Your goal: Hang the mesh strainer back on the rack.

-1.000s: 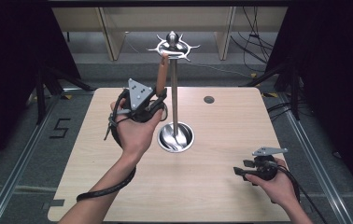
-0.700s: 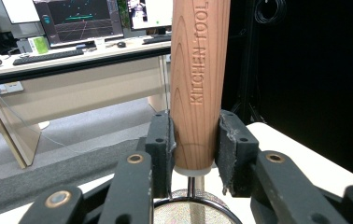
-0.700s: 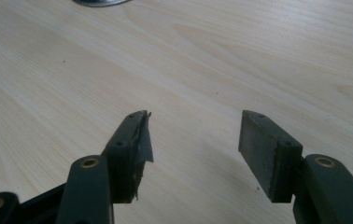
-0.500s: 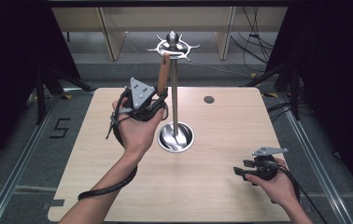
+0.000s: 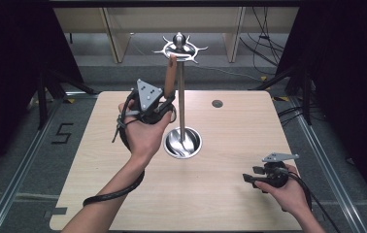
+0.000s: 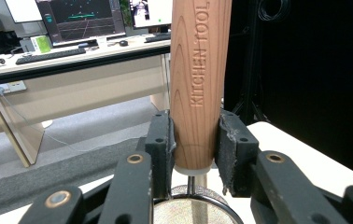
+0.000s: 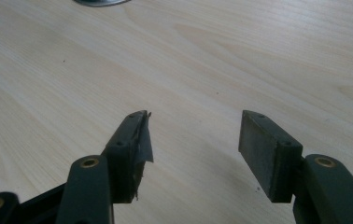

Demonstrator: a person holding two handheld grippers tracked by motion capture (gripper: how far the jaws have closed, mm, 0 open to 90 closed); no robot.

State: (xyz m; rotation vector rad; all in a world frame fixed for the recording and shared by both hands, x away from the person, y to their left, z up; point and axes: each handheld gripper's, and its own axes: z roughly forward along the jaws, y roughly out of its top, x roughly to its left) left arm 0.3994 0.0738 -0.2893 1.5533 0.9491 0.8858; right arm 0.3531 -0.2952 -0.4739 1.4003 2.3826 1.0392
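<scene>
Left gripper raised over the table, jaws clamped on a wooden handle stamped "KITCHEN TOOL", held upright. Handle top reaches the hooks of a metal stand just beside it. Right gripper low near the table's right front, jaws wide apart, holding nothing.

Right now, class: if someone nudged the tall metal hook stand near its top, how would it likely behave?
The tall metal hook stand would probably rock or tip: its pole is slim and high over a small round base. Being steel, it likely stays stiff. The wooden-handled strainer, clamped by the left gripper, may steady it.
</scene>
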